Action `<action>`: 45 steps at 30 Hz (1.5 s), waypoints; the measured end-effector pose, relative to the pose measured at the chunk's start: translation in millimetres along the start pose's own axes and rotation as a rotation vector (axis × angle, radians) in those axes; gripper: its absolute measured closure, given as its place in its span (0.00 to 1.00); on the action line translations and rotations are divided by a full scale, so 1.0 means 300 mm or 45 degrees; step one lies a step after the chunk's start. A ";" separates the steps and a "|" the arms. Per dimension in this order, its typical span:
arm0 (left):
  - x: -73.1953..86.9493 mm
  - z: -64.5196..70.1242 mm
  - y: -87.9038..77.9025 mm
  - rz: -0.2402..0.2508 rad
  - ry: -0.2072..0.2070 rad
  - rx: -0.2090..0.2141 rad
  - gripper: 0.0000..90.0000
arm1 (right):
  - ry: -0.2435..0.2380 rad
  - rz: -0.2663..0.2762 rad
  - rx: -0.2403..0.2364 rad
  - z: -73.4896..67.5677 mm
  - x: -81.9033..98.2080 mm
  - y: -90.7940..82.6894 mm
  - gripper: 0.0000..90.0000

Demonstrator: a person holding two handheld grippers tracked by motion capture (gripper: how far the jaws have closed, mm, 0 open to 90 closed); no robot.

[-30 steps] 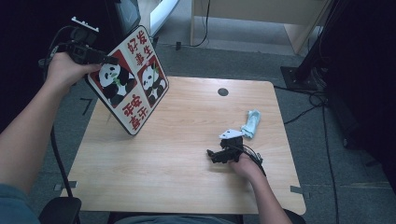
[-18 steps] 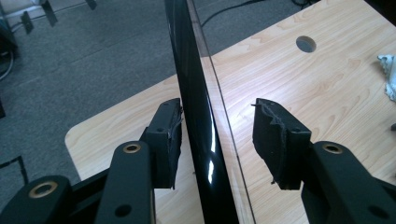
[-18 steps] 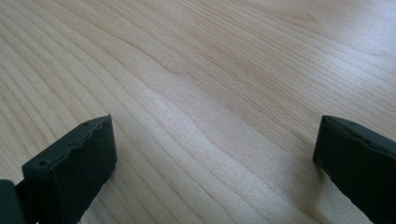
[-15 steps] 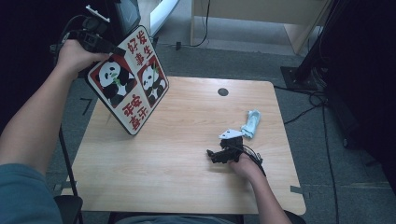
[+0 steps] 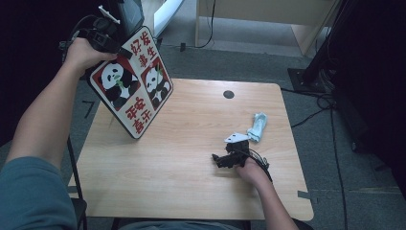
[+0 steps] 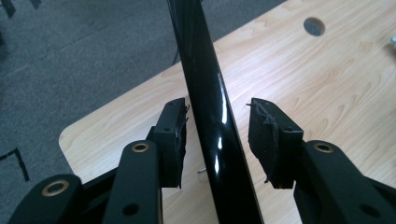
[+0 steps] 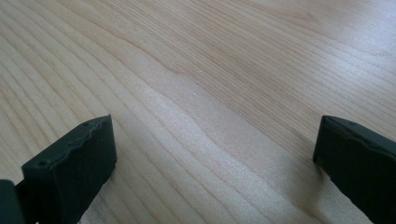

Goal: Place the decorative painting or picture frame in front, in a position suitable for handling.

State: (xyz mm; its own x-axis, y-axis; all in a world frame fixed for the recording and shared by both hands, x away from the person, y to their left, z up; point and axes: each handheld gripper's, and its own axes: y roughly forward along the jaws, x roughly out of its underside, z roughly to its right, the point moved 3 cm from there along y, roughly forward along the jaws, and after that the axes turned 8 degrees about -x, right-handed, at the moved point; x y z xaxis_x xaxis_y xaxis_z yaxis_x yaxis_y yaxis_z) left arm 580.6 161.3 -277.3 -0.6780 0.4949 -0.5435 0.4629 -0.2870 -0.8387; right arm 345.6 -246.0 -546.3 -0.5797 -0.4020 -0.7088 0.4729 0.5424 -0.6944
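A square sign board (image 5: 136,93) with two pandas and red characters stands tilted on a corner at the table's left edge. My left gripper (image 5: 106,33) is at its upper left edge. In the left gripper view the board's glossy black edge (image 6: 205,93) runs between the jaws of the left gripper (image 6: 217,107). These jaws have just been closing, the left pad (image 6: 177,140) is almost against the board and a gap stays at the right pad (image 6: 266,135). My right gripper (image 5: 225,158) rests on the table, and in its own view the right gripper (image 7: 215,140) is open over bare wood.
The wooden table (image 5: 191,191) has a round cable hole (image 5: 229,94) near its far edge. A crumpled pale blue cloth (image 5: 257,126) lies just beyond the right gripper. Grey carpet, cables and dark stands surround the table.
My left hand and gripper have shifted right and slightly up along the board's upper edge. The board, the cloth and the right hand have kept still.
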 end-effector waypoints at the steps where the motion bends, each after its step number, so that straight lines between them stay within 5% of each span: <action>1: -0.001 -0.002 0.001 -0.006 -0.006 0.003 0.66 | -0.002 -0.001 0.000 0.000 0.000 0.000 0.00; 11: -0.018 0.009 0.018 -0.086 0.029 0.023 0.80 | 0.000 0.000 0.000 0.000 0.000 0.000 0.00; 22: -0.035 0.022 0.013 -0.150 -0.090 0.094 0.87 | 0.001 0.000 -0.001 0.000 0.000 0.000 0.00; 30: -0.048 0.066 -0.010 -0.176 -0.083 0.128 0.89 | 0.000 0.000 -0.001 0.000 0.000 0.000 0.00; 33: -0.049 0.093 -0.036 -0.163 -0.033 0.172 0.91 | 0.001 -0.001 -0.001 0.000 0.000 0.000 0.00; 38: -0.048 0.162 -0.077 -0.150 0.063 0.133 0.91 | -0.001 -0.001 -0.001 0.001 0.000 0.000 0.00; 45: -0.037 0.265 -0.128 -0.153 0.136 0.157 0.90 | 0.002 -0.002 -0.002 0.000 0.000 -0.001 0.00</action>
State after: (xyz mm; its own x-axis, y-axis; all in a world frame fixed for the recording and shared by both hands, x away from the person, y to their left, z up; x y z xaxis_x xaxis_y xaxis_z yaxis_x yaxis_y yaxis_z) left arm 525.1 101.7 -241.8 -0.6568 0.6140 -0.4377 0.3044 -0.3152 -0.8989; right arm 345.5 -246.1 -546.2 -0.5815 -0.4018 -0.7074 0.4707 0.5431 -0.6954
